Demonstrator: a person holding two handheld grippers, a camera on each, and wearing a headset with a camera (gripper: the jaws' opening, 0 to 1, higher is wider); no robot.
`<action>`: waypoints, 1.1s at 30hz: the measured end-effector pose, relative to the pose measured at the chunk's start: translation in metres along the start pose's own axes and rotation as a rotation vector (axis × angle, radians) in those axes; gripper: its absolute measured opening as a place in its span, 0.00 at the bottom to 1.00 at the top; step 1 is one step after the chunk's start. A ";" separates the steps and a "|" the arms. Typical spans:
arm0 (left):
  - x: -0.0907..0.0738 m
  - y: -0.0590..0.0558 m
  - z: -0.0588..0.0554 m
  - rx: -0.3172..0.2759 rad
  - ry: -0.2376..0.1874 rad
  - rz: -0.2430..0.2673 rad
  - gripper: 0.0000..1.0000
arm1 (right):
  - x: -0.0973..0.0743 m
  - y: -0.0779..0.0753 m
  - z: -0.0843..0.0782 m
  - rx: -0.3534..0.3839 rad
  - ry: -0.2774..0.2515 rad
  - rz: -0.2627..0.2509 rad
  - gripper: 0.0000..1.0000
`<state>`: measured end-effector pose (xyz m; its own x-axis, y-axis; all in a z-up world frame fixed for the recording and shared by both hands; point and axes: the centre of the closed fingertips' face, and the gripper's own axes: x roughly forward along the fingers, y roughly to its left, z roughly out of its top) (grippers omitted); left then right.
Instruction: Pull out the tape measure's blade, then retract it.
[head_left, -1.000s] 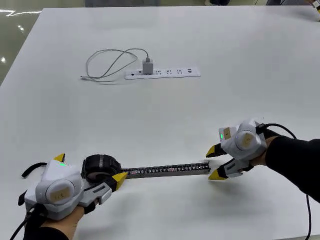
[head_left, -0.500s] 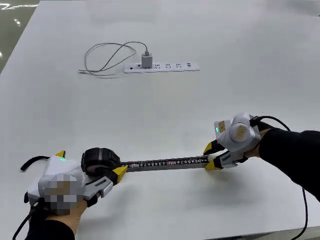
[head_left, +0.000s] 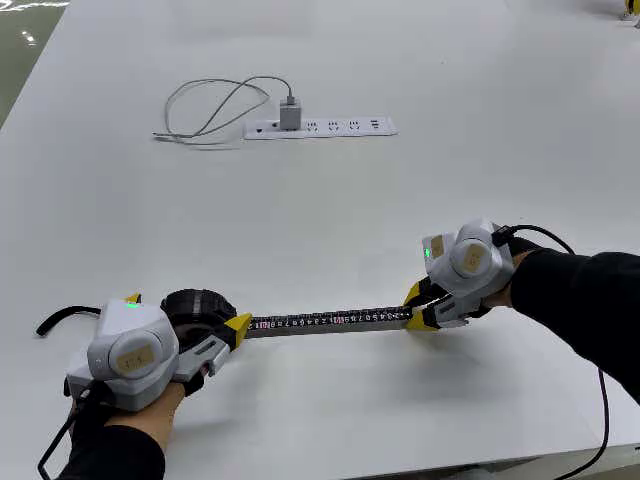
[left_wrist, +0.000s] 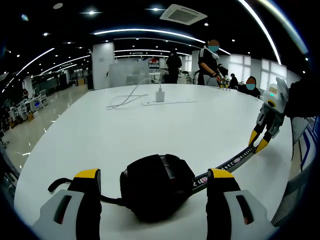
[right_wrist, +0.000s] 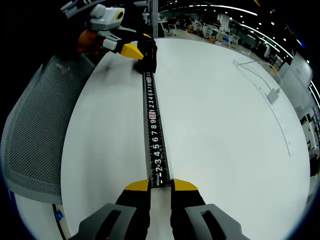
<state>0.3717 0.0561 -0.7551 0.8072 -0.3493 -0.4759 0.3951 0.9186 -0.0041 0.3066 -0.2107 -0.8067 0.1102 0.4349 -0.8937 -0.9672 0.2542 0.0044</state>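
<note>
**Holding the blade extended: grip and axis check**

1. Near left: my left gripper (head_left: 185, 310) brackets the tape measure case (head_left: 200, 305) on the white table (head_left: 450, 180). In the left gripper view a strip of table shows between one jaw and the case. I therefore judge these jaws spread around the case, not clamped on it.
2. The blade (head_left: 330, 320) leaves the case and runs to the right, lying flat on the table. Its long axis goes left to right, with the right end slightly farther from me.
3. Right: my right gripper (head_left: 414, 308) is pinched on the blade's end, jaws nearly together with the tip between them.
4. Retraction depends on this axis. The case lies directly left of my right gripper, so that gripper should travel left along the blade's own line. Drifting sideways would likely kink the blade.
5. Far left: a power strip (head_left: 330, 127) with its coiled cable (head_left: 205, 110), well apart from the work.
</note>
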 end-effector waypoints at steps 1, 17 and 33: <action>0.000 -0.001 0.000 -0.007 0.001 -0.002 0.84 | 0.000 0.000 0.000 -0.001 0.002 -0.001 0.11; 0.004 0.006 -0.009 -0.095 0.049 0.063 0.78 | 0.001 -0.001 0.000 0.069 0.033 -0.019 0.11; 0.004 0.001 -0.010 -0.115 0.070 0.072 0.64 | 0.002 -0.003 0.000 0.083 0.079 -0.008 0.10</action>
<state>0.3713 0.0570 -0.7656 0.7971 -0.2721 -0.5391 0.2816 0.9572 -0.0667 0.3096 -0.2103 -0.8081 0.0962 0.3644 -0.9263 -0.9435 0.3298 0.0317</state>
